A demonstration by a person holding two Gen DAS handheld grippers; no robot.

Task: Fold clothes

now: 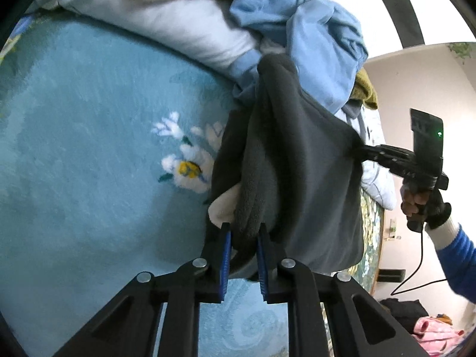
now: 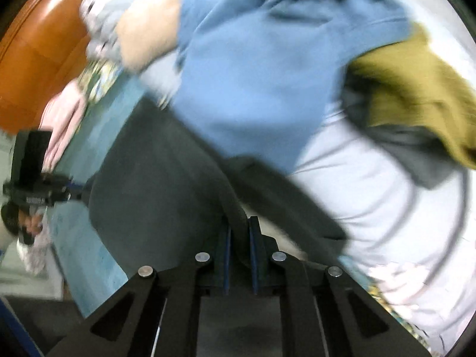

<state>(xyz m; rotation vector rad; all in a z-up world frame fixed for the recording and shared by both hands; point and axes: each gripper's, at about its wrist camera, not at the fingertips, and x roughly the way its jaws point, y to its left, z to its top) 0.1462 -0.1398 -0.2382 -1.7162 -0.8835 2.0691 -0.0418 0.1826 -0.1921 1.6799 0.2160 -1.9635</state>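
Both tools [image 1: 244,232] on grey garment [image 1: 312,178]

Each fisheye camera sat just behind its gripper's fingers, looking steeply down at close range. Both views shared the dark grey fleece garment [image 1: 300,160] [image 2: 154,172] and the light blue sweatshirt [image 1: 315,44] [image 2: 267,68].

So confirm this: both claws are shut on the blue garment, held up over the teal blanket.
Wrong garment. Both the left claw and the right claw are shut on the dark grey garment, as the left wrist view shows; the blue garment lies in the pile behind. The teal blanket is right.
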